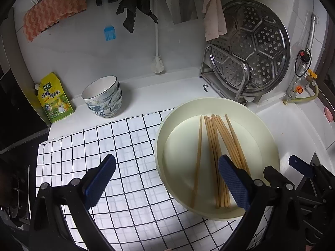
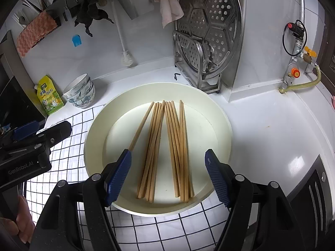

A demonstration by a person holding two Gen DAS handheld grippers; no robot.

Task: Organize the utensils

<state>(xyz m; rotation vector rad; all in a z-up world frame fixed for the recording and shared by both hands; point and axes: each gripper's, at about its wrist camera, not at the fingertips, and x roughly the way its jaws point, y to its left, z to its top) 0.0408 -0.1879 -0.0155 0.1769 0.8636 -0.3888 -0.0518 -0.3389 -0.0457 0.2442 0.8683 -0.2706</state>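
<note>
Several wooden chopsticks (image 2: 165, 146) lie loose in a round cream basin (image 2: 96, 125) on a white checked cloth (image 2: 167, 230). They also show in the left wrist view (image 1: 217, 146), inside the same basin (image 1: 167, 125). My right gripper (image 2: 168, 165) is open and empty, hovering over the basin's near edge with the chopstick ends between its fingers. My left gripper (image 1: 166, 173) is open and empty, over the cloth and the basin's left rim. The left gripper shows at the left of the right wrist view (image 2: 41, 133).
A stack of patterned bowls (image 1: 103, 97) and a yellow seasoning pouch (image 1: 53, 98) stand at the back left. A steel rack with a perforated steamer plate (image 1: 249, 48) stands behind the basin. A gas valve and hose (image 2: 299, 67) are at the right. Cloths and brushes hang on the wall.
</note>
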